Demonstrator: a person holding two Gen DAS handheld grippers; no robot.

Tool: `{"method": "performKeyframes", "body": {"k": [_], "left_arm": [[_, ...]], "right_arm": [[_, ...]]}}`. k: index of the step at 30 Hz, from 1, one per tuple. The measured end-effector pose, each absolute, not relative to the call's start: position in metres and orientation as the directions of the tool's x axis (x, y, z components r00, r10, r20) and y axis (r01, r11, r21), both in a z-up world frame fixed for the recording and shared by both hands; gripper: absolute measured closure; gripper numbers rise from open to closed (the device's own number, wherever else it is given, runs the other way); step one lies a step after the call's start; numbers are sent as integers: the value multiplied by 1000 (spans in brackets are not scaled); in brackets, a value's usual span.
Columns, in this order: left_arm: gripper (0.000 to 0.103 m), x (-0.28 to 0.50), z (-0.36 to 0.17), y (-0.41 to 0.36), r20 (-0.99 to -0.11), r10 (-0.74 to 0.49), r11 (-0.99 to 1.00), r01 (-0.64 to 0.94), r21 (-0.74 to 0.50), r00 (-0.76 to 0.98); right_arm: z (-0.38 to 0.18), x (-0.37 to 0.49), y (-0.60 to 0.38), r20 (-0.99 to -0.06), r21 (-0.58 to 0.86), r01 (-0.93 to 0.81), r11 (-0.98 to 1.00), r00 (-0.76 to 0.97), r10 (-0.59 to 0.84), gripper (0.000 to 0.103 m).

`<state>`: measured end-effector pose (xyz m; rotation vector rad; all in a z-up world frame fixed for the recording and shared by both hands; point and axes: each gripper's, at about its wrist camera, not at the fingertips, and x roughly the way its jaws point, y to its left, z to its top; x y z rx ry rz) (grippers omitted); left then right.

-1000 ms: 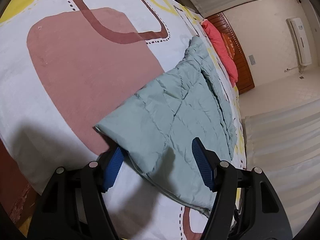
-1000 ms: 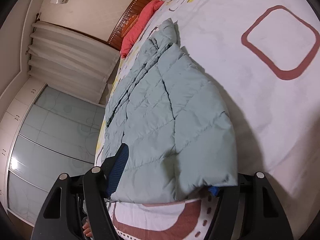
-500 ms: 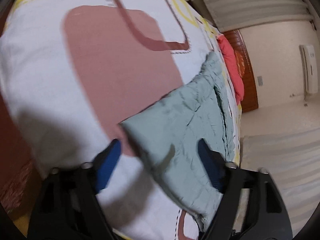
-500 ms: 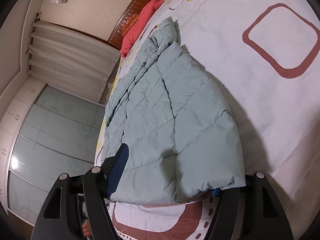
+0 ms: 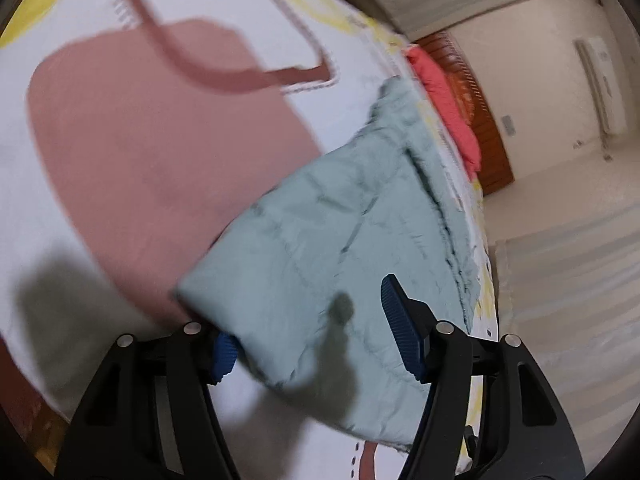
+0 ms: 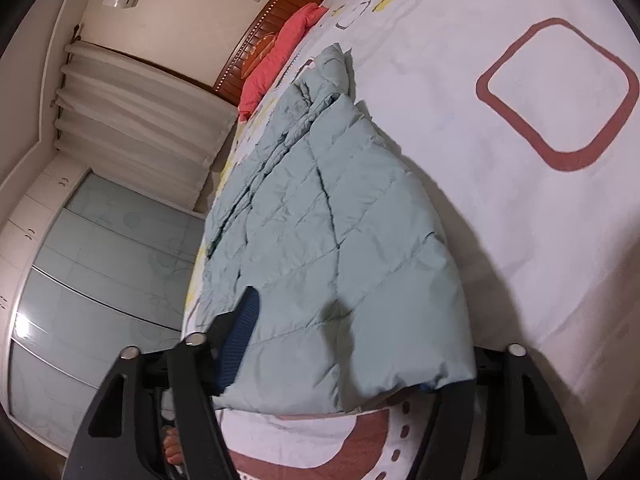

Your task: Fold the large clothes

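Pale-green quilted jacket (image 5: 360, 240) on bedsheet (image 5: 160, 152): left wrist view, left gripper (image 5: 308, 340) closing astride its near hem, long axis toward 1 o'clock, pads not visibly pressing. Right wrist view: right gripper (image 6: 340, 364) closing, hem (image 6: 340, 360) between; right pad hidden, grip uncertain.

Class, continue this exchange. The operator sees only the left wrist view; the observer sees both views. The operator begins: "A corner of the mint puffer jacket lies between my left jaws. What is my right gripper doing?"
Observer: The right gripper has the puffer jacket at its near hem, with the fabric draped over one finger. Its jaws are closing with the hem between them.
Operator: What stands on that side of the bed?
Observer: A wardrobe with pale glass sliding doors, next to a pleated curtain.
Operator: Anything low down that I should avoid?
Observer: Bare toes show on the floor beneath the gripper, close to the bed's edge.
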<state>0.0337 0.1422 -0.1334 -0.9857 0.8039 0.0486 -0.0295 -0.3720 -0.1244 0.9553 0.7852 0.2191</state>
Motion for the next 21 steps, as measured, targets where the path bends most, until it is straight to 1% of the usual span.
{"method": "performKeyframes", "body": {"k": [1, 2, 3, 4, 5, 7, 10, 16, 21], "left_arm": [[69, 35, -132, 142, -613, -309, 578, -369, -728, 727], [85, 38, -131, 142, -610, -313, 579, -362, -730, 728], [90, 40, -130, 142, -607, -317, 581, -357, -732, 729], [93, 41, -128, 143, -600, -317, 582, -349, -734, 734], [96, 41, -126, 144, -593, -314, 584, -342, -736, 741], [99, 38, -117, 147, -570, -310, 592, -315, -742, 761], [100, 34, -102, 145, -533, -308, 610, -266, -747, 788], [101, 19, -74, 143, -474, -308, 649, -182, -739, 825], [101, -9, -63, 147, -453, -330, 641, -156, -751, 828]], "right_arm": [[-126, -28, -373, -507, 797, 167, 581, 707, 492, 58], [-128, -27, -374, -511, 797, 173, 578, 705, 493, 64], [-130, -26, -376, -514, 798, 179, 575, 701, 495, 77], [-131, -25, -377, -518, 797, 184, 575, 697, 495, 89], [-132, -25, -378, -521, 794, 185, 578, 697, 493, 92], [-126, -28, -380, -514, 789, 172, 590, 713, 478, 96], [-108, -34, -377, -488, 772, 120, 624, 741, 462, 99], [-73, -48, -368, -443, 732, 30, 681, 780, 442, 100], [-53, -74, -372, -413, 729, -5, 685, 794, 446, 100]]}}
